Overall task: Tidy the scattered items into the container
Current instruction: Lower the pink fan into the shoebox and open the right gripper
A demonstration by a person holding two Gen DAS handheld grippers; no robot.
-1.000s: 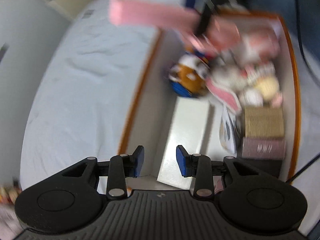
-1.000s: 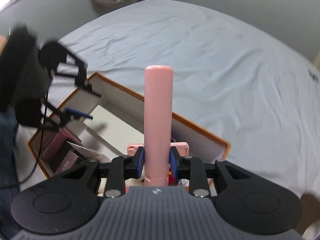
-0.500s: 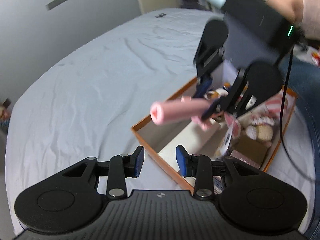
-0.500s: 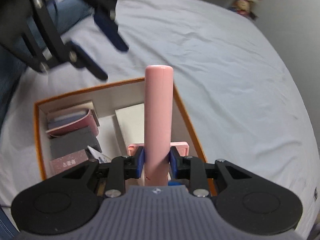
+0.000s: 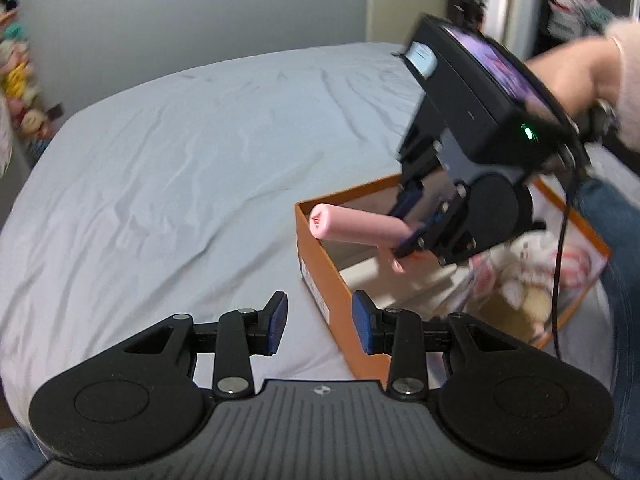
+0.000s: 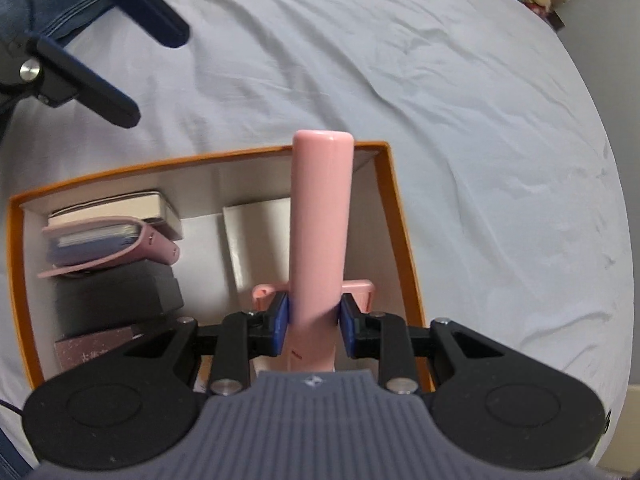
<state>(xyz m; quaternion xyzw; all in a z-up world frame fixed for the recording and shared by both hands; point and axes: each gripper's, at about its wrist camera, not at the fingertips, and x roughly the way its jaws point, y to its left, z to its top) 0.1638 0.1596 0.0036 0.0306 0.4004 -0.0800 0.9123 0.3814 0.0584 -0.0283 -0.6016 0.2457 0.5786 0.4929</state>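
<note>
A pink tube [image 6: 322, 216] is pinched by the right hand-held gripper [image 6: 314, 318] above the orange box [image 6: 404, 248] on the bed [image 6: 460, 100]. Notebooks [image 6: 112, 220] (stacked at the box's left end) are seen only from the right wrist; plush toys [image 5: 532, 264] only from the left, where the left hand-held gripper [image 5: 319, 322] is spread, holding nothing.

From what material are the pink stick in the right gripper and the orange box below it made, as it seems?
Pink stick: probably smooth plastic with a satin finish, judging by its even colour, rounded end and soft sheen. Orange box: likely cardboard, matte, with thin straight walls, sharp folded corners and a white inside.
</note>
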